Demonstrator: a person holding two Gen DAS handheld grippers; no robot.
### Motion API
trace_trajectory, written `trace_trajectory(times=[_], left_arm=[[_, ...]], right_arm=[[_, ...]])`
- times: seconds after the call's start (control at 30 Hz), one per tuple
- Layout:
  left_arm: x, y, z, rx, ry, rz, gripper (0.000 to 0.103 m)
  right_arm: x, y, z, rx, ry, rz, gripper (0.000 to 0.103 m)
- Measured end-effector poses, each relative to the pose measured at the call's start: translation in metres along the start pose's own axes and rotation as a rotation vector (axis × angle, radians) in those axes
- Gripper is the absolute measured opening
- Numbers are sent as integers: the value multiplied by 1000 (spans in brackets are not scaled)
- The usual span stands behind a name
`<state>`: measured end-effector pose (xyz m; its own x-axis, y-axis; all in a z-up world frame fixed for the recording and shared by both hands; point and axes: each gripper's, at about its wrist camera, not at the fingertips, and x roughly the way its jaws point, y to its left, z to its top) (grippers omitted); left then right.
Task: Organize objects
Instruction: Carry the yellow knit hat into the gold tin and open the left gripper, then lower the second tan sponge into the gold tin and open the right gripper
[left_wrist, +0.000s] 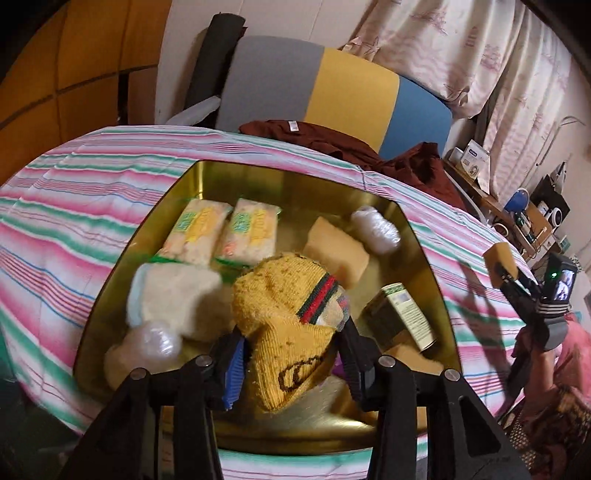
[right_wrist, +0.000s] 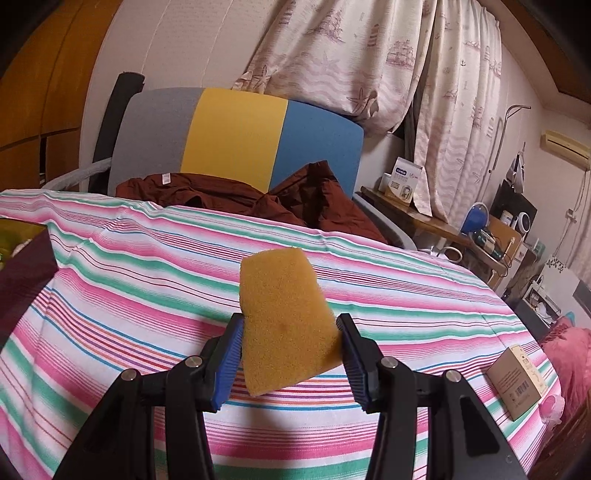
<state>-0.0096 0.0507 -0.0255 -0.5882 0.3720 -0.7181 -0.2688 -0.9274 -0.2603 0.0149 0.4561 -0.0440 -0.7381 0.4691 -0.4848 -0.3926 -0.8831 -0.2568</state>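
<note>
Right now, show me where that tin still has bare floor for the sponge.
In the gold tin, bare floor runs along the far wall behind the tissue packs and white roll, and along the near edge. The middle and left are crowded with socks.

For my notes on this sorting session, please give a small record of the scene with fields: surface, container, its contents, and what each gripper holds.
surface: striped bedcover
container: gold tin lying on the bedcover
contents: two tissue packs, a sponge piece, white sock, green box, clear plastic rolls
left gripper: around a yellow sock, over the tin
right gripper: shut on a yellow sponge, above the bedcover
elsewhere: brown box on the bedcover, near its right edge
</note>
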Motion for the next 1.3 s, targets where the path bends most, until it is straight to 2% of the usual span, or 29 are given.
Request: trace_trajectory(times=[0.2,0.33,0.4,0.47,0.53,0.7,0.83,0.93,1.1,1.3], left_arm=[[0,10,-9,-14,16,6,50],[2,12,-13,-16,20,18,75],[-3,12,-14,-29,-9,19,82],[-11,12,-15,-36,-49,43,95],[-19,13,-15,-36,-94,69,99],[-34,16,-18,-17,-177,117,103],[-38,15,-23,2,-192,138,103],[-38,16,-28,-12,-183,115,103],[-37,9,-23,6,-162,59,103],[-46,12,-16,-49,-172,67,103]], right_arm=[[-33,7,5,20,-45,47,50],[-57,11,13,89,-64,117,50],[-66,13,18,114,-75,146,50],[-78,18,23,138,-87,183,50],[-86,24,30,158,-92,227,50],[-96,44,42,195,-42,366,50],[-95,72,52,184,57,505,50],[-92,94,60,155,125,573,50],[-75,139,70,66,229,639,50],[-57,193,95,-27,268,663,50]])
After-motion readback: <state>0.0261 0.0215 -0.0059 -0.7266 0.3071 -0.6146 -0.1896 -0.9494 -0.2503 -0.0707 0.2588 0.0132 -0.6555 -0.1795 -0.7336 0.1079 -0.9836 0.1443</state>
